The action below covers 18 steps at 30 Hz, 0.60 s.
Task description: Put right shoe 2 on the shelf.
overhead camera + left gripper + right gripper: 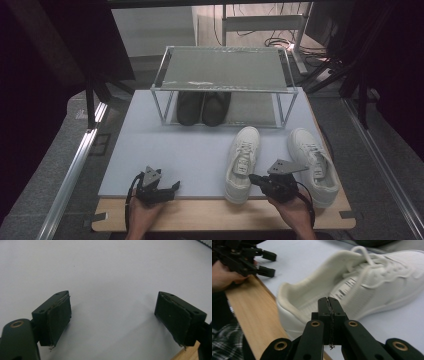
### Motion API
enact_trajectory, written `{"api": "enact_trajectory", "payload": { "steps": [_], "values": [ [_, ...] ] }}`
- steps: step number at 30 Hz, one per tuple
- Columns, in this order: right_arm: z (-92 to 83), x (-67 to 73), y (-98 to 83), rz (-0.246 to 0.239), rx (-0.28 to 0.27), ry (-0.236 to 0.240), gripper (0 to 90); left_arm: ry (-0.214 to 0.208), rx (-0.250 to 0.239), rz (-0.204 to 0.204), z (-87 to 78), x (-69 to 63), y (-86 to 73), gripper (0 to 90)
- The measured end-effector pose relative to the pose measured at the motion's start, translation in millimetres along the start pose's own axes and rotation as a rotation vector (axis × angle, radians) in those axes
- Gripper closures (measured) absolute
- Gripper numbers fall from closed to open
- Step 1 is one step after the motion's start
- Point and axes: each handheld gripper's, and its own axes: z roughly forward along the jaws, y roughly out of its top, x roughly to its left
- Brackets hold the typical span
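- your left gripper [175, 186] is spread wide over the grey mat [190, 150].
- your right gripper [253, 177], jaws pressed together on nothing, sits beside the white shoe [242, 162] near the mat's front edge.

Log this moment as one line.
left gripper: open, empty | right gripper: shut, empty, beside left white shoe | dark shoes: under rack

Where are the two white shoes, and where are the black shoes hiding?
Left white shoe [243, 162], high view, on its laces.
Right white shoe [314, 162], high view, on its upper.
Black shoes [202, 108], high view, where the pair meets, under the metal rack [220, 67].
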Motion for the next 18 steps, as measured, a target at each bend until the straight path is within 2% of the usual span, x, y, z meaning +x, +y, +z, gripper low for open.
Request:
{"api": "enact_trajectory", "payload": {
  "steps": [8, 18],
  "values": [
    [16.2, 1.9, 0.3, -0.008, 0.025, 0.021, 89.2, 0.000, 0.000, 0.000, 0.0, 0.0, 0.0, 13.9],
    [13.8, -5.8, -4.6, -0.003, 0.008, 0.044, 89.5, 0.001, 0.000, -0.001, 0.0, -0.2, 0.0, 13.9]
  ]
}}
